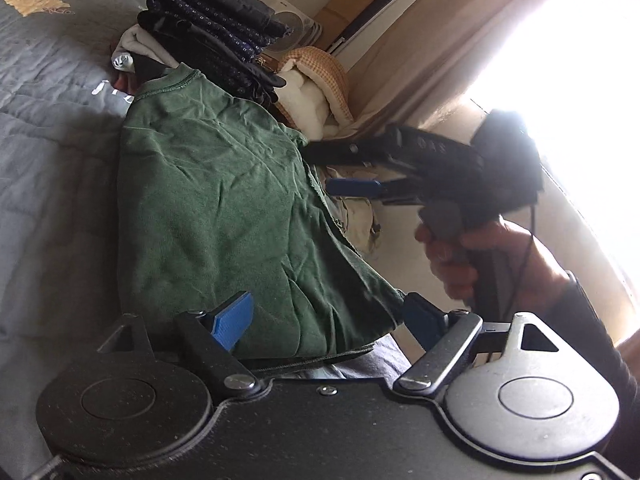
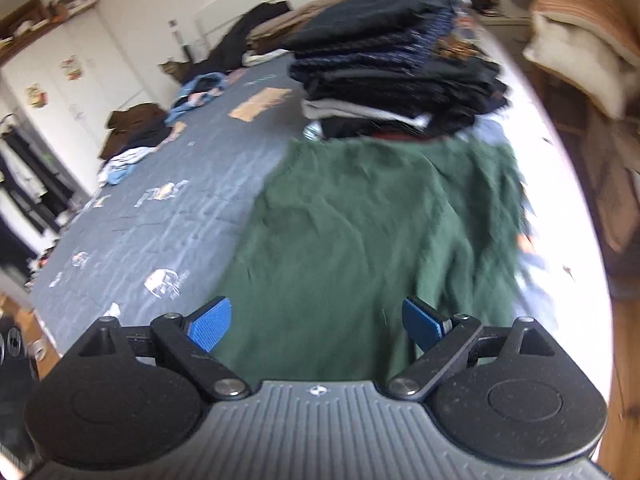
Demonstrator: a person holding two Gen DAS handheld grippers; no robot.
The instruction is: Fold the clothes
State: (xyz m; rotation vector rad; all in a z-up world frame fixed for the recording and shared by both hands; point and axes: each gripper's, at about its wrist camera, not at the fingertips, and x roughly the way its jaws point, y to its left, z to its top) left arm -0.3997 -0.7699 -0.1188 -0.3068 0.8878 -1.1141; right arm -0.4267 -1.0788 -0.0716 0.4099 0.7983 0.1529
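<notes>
Looking along my left tongs (image 1: 328,320), I see their blue pads spread wide, holding nothing, with the green shirt (image 1: 224,200) lying between and beyond them on the grey quilt (image 1: 52,152). At twelve o'clock from the shirt stands a stack of dark folded clothes (image 1: 216,36), touching its collar end. At three o'clock my right tongs (image 1: 352,168) hover beside the shirt's edge, jaws parted, my right hand (image 1: 480,256) on the grip.

From my right tongs (image 2: 316,324), the pads gape apart over the shirt's near hem. The shirt (image 2: 360,232) spreads toward twelve o'clock, meeting the dark stack (image 2: 400,76). The quilt (image 2: 168,208) stretches toward ten o'clock, loose clothes (image 2: 136,136) heaped along its far side.
</notes>
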